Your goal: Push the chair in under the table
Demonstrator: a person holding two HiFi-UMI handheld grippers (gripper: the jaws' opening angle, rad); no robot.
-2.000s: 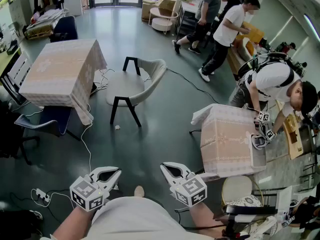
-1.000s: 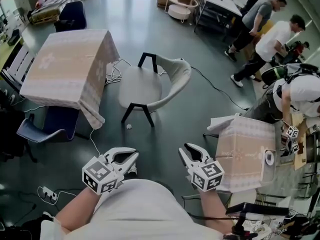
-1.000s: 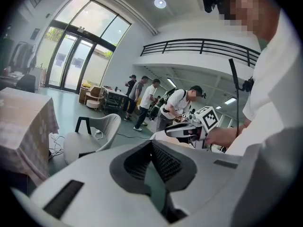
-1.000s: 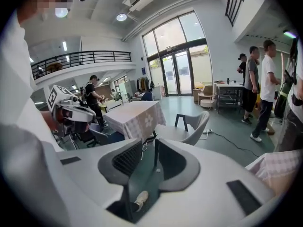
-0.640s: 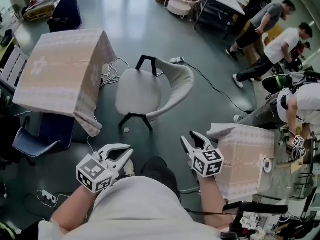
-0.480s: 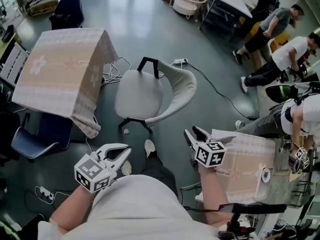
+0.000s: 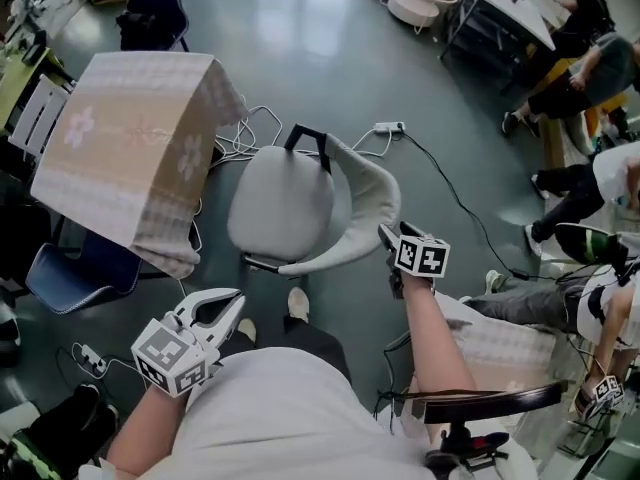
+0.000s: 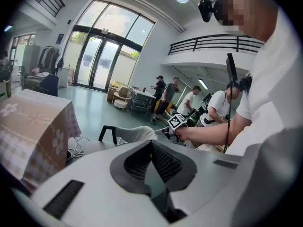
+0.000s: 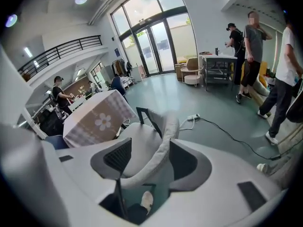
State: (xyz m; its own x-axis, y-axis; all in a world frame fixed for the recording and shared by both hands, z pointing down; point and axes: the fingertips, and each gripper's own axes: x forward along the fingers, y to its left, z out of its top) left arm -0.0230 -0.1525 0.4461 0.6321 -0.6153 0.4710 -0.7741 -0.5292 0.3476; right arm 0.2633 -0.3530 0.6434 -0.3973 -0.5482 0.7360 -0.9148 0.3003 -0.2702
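The pale grey chair (image 7: 290, 213) with black legs stands on the floor, just right of the table (image 7: 130, 148) with the flowered check cloth, its seat out from under it. My right gripper (image 7: 390, 238) is stretched out to the chair's curved backrest (image 9: 161, 148). Its jaws are opening, and the backrest rim runs between them without the pads pressing on it. My left gripper (image 7: 215, 310) hangs low by my body, open, with nothing between its jaws. In the left gripper view, the chair (image 8: 128, 135) lies ahead, beyond the left gripper (image 8: 154, 162).
A white power strip (image 7: 388, 128) and its cable lie on the floor behind the chair. A blue chair (image 7: 70, 278) sits left of the table. A second cloth-covered table (image 7: 500, 343) and several people are at the right. My shoe (image 7: 297, 303) is near the chair.
I have come closer to the chair. My right gripper reached forward and down to the backrest and its jaws spread around the rim. The left gripper stayed low by my body.
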